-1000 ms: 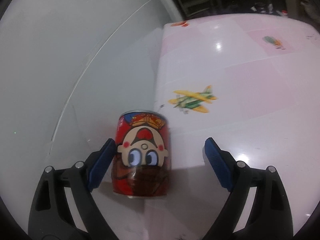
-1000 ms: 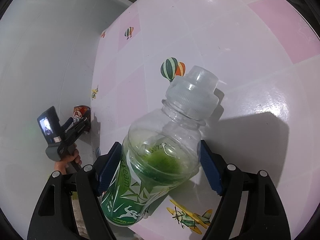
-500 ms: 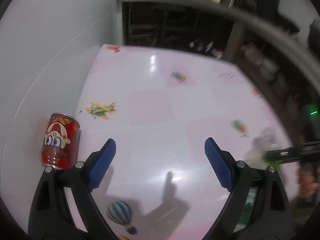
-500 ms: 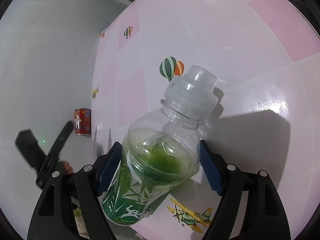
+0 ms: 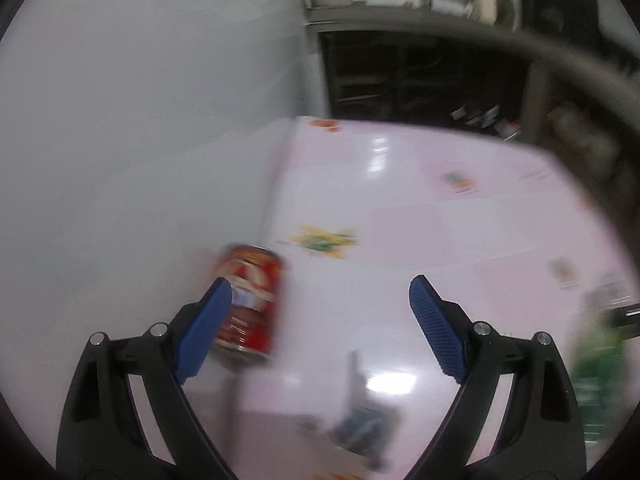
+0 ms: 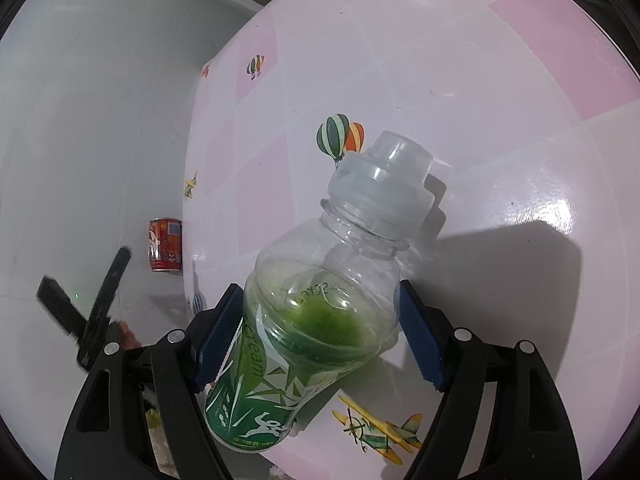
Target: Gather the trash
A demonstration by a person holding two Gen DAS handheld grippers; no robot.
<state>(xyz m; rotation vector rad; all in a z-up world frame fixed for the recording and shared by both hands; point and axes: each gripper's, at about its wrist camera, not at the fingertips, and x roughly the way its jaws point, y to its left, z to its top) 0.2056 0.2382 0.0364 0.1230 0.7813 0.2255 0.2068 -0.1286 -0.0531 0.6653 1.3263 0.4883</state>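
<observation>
Your left gripper (image 5: 320,300) has its jaws spread wide and holds nothing. The red drink can (image 5: 250,300) stands upright at the left edge of the worktop (image 5: 460,232), close to the white wall (image 5: 140,120), and shows just beside the left blue pad (image 5: 204,328). The view is motion-blurred, so contact between pad and can cannot be judged. The wide opening suits the can's width. The can lies toward the left jaw, not midway, so centring appears to be the next need.

Your right gripper (image 6: 320,336) has its jaws closed on the green-labelled plastic bottle (image 6: 320,312), one pad on each side of the body just above the label. The bottle tilts, its clear cap (image 6: 384,184) pointing up and away over the pink-checked worktop; a little green liquid pools low in the clear part of the body. In this view the can (image 6: 165,245) stands well apart at the wall.
</observation>
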